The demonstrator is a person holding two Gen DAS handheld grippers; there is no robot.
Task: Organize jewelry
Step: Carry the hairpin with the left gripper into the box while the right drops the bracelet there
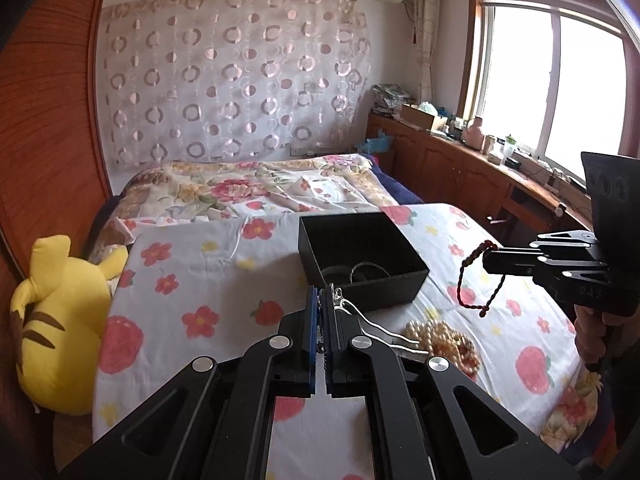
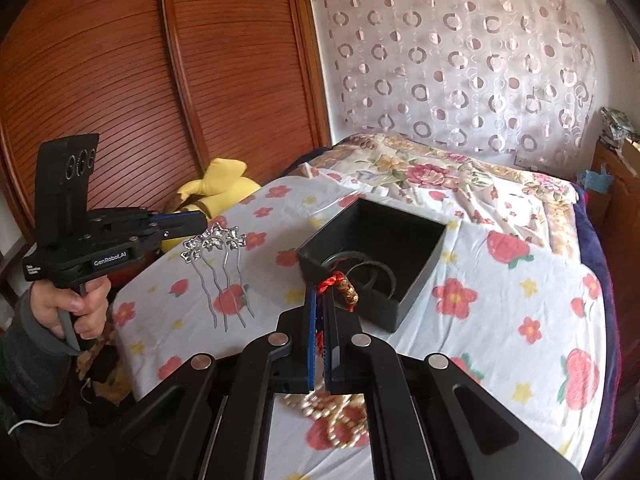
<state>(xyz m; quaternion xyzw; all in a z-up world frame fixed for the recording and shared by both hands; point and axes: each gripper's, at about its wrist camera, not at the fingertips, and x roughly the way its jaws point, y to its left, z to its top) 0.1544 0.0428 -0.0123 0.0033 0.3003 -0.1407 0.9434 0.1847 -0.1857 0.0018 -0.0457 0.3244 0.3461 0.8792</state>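
Observation:
A black open box (image 1: 362, 254) (image 2: 376, 256) sits on the flowered sheet with dark bangles (image 2: 372, 270) inside. My left gripper (image 1: 322, 294) (image 2: 202, 222) is shut on a silver hair comb (image 2: 218, 264) (image 1: 376, 326) and holds it above the sheet, left of the box. My right gripper (image 2: 322, 294) (image 1: 486, 258) is shut on a red cord bracelet (image 1: 474, 280) (image 2: 340, 286) with gold beads, held in the air near the box's front right. A pile of pearl necklaces (image 1: 444, 340) (image 2: 340, 420) lies on the sheet in front of the box.
A yellow plush toy (image 1: 56, 328) (image 2: 218, 184) lies at the table's left edge by the wooden wardrobe (image 2: 160, 80). A bed with a floral quilt (image 1: 260, 188) is behind. A cluttered wooden counter (image 1: 480, 152) runs under the window at right.

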